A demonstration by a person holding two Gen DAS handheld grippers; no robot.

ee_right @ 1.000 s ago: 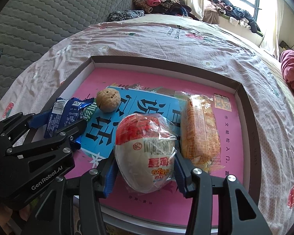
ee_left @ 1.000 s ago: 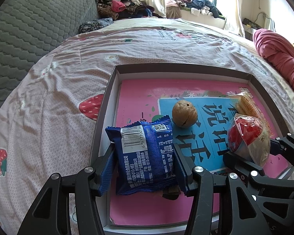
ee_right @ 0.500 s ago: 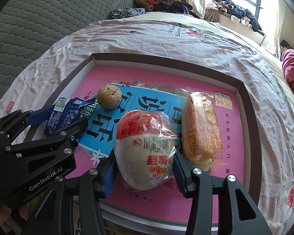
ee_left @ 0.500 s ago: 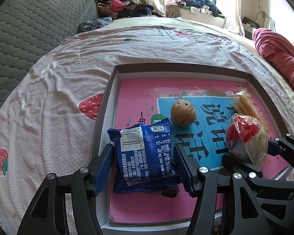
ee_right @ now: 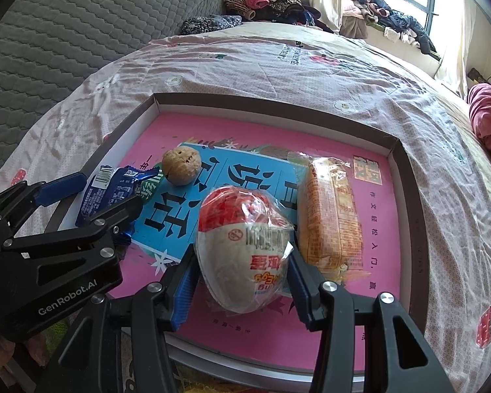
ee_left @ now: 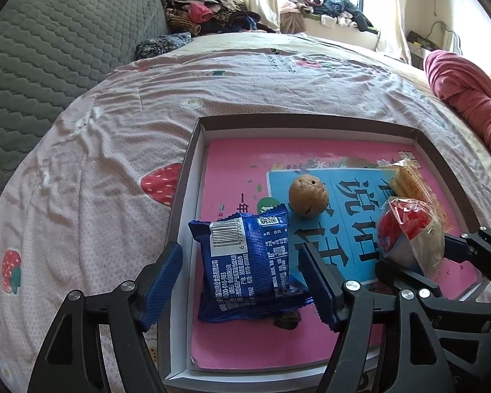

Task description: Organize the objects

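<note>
Fingers of the left gripper [ee_left: 240,278] are opening, letting go of the blue snack packet [ee_left: 248,267], which is now lying in the tray [ee_left: 193,150] on the bed. Right gripper [ee_right: 242,281] is clenching the wrapped egg [ee_right: 245,249], awaiting its placing.

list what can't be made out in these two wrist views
- Dark lump under the blue foil snack packet, left wrist view: mostly covered by the packet.
- Shallow cardboard tray, near edge, right wrist view: hidden behind the right gripper.
- Orange cracker pack, left wrist view: partly behind the red-and-white wrapped egg.
</note>
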